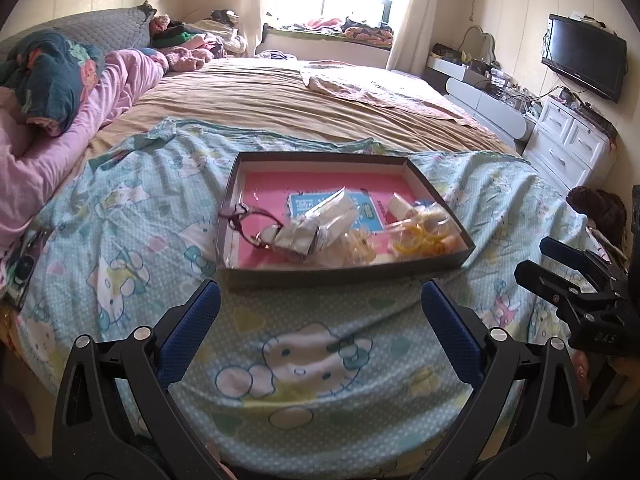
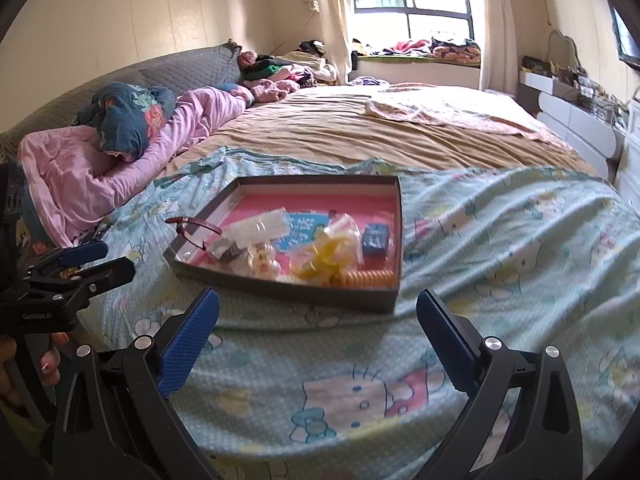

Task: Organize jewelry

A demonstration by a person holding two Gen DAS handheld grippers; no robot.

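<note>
One large bed (image 1: 280, 96) fills the room, and a light blue sheet with cartoon cats (image 1: 304, 352) covers its near part. On this sheet lies a shallow dark box lid (image 1: 344, 274) with a pink bottom, just in front of both grippers. Inside the lid the jewelry things are mixed together: clear plastic bags (image 1: 320, 220) in the middle, a pair of dark red glasses (image 1: 252, 224) leaning over the left wall, yellow rings in a bag (image 2: 332, 256), an orange coiled band (image 2: 368, 278) along the near wall, and a small blue box (image 2: 376, 240) near the right wall.

The left gripper (image 1: 320, 308) hovers above the sheet before the lid, its blue pads wide apart and nothing between them. The right gripper (image 2: 318, 312) hovers in the same way, its jaws at their widest and empty. Each gripper is seen at the edge of the other view, apart from the lid.
</note>
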